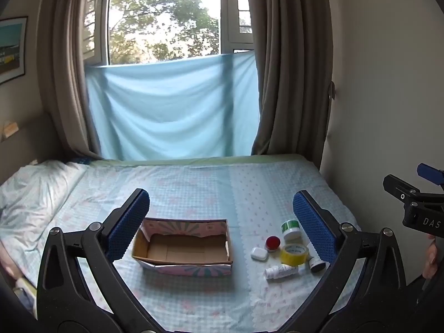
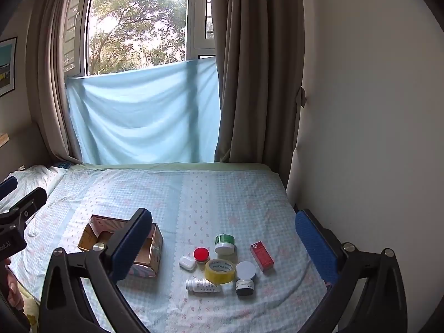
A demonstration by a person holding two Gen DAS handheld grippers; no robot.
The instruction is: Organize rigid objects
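Observation:
An empty open cardboard box (image 1: 181, 248) (image 2: 148, 252) lies on the bed. To its right lie several small items: a yellow tape roll (image 2: 220, 270) (image 1: 293, 254), a white earbud case (image 2: 187, 262) (image 1: 259, 253), a red-lidded jar (image 2: 201, 254) (image 1: 272, 242), a green-lidded jar (image 2: 224, 243) (image 1: 290, 229), a red carton (image 2: 262, 255), a white bottle on its side (image 2: 203, 285) (image 1: 281, 272), a white disc (image 2: 245, 269) and a dark jar (image 2: 244, 287) (image 1: 316, 263). My left gripper (image 1: 220, 222) is open and empty above the box. My right gripper (image 2: 223, 238) is open and empty above the items.
The bed (image 2: 194, 194) has a light blue checked sheet and a pillow (image 1: 33, 188) at the left. A wall (image 2: 360, 138) runs along the bed's right side. Curtains (image 1: 291, 69) and a blue cloth (image 1: 172, 111) hang behind the bed's far edge.

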